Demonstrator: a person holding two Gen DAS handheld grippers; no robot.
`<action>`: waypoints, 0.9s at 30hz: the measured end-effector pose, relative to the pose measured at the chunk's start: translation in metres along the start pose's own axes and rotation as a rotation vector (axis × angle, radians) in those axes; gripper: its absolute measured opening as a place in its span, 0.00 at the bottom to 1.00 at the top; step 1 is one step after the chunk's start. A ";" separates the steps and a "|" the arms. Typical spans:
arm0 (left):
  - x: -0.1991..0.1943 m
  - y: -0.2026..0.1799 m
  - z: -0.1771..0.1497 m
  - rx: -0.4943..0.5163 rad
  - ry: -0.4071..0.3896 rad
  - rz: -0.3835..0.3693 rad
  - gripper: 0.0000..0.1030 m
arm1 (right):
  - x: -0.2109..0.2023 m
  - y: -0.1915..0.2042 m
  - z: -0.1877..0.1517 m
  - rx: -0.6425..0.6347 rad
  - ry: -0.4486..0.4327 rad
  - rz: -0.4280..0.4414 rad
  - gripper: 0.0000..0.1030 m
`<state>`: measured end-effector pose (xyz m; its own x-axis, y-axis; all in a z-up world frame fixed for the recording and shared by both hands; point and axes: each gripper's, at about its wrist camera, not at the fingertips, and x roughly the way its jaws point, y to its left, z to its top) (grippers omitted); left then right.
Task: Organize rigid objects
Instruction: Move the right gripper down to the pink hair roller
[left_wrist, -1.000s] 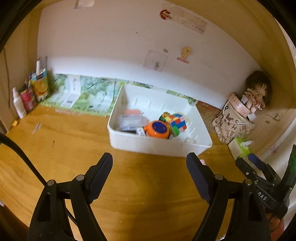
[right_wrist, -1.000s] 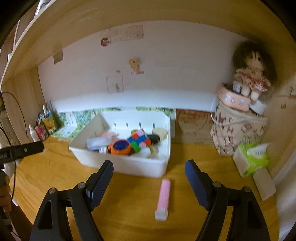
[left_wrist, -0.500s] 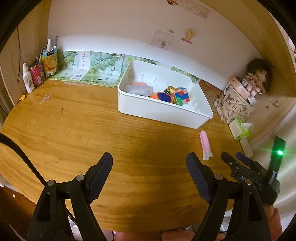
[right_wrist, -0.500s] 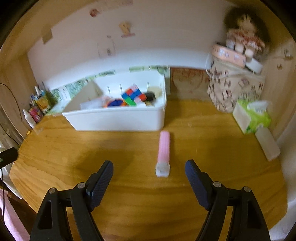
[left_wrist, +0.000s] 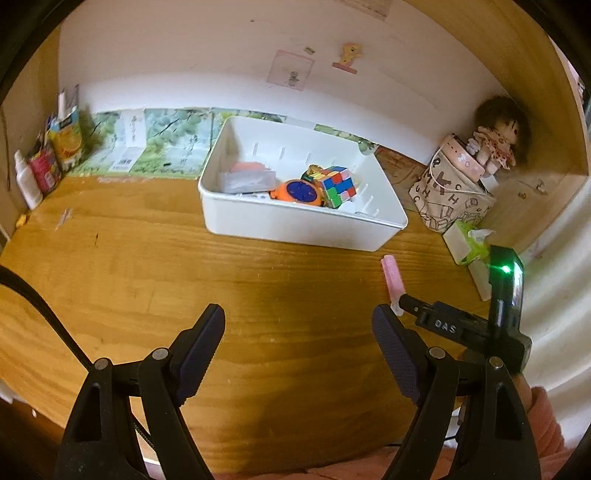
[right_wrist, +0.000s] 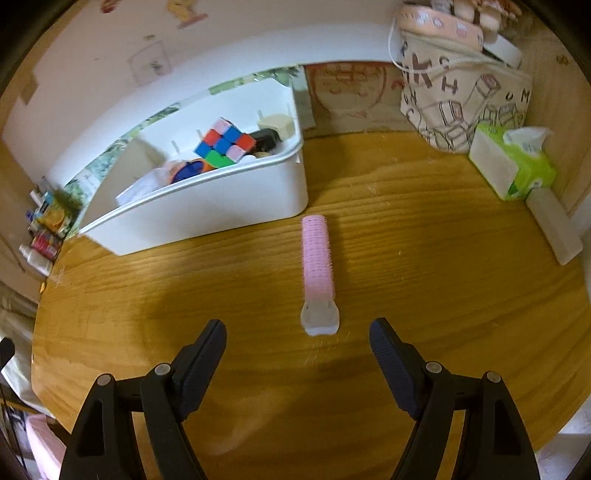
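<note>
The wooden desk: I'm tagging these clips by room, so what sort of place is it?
Probably a child's desk nook at home: a rag doll in the corner, cartoon stickers on the white wall, a white plastic bin holding a colourful puzzle cube.

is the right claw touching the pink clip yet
Apart. The right wrist view shows bare table between the open right claw and the pink clip, which lies ahead of its fingertips.

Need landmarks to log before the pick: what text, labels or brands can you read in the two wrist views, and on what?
"DAS": right hand-held gripper, on its black body.
"H", "K", "U", "M", loose capitals: printed drawstring bag.
Green leafy sheets at the wall: label and barcode too small.
Juice carton and bottles: blurred.
Wall stickers: unreadable.
Tissue pack: print too small.
</note>
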<state>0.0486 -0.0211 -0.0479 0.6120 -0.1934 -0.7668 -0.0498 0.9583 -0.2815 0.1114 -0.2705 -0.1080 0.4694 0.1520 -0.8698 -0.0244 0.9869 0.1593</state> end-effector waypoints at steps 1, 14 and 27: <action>0.001 -0.001 0.003 0.011 -0.003 0.000 0.82 | 0.005 -0.001 0.004 0.014 0.013 -0.004 0.78; 0.012 -0.001 0.018 0.068 -0.014 0.000 0.82 | 0.050 -0.001 0.024 0.079 0.096 -0.044 0.62; 0.024 0.001 0.023 0.059 0.016 -0.010 0.82 | 0.064 -0.002 0.026 0.060 0.121 -0.050 0.38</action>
<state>0.0812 -0.0203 -0.0532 0.5999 -0.2056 -0.7732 0.0028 0.9670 -0.2549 0.1642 -0.2645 -0.1524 0.3585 0.1114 -0.9268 0.0512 0.9890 0.1387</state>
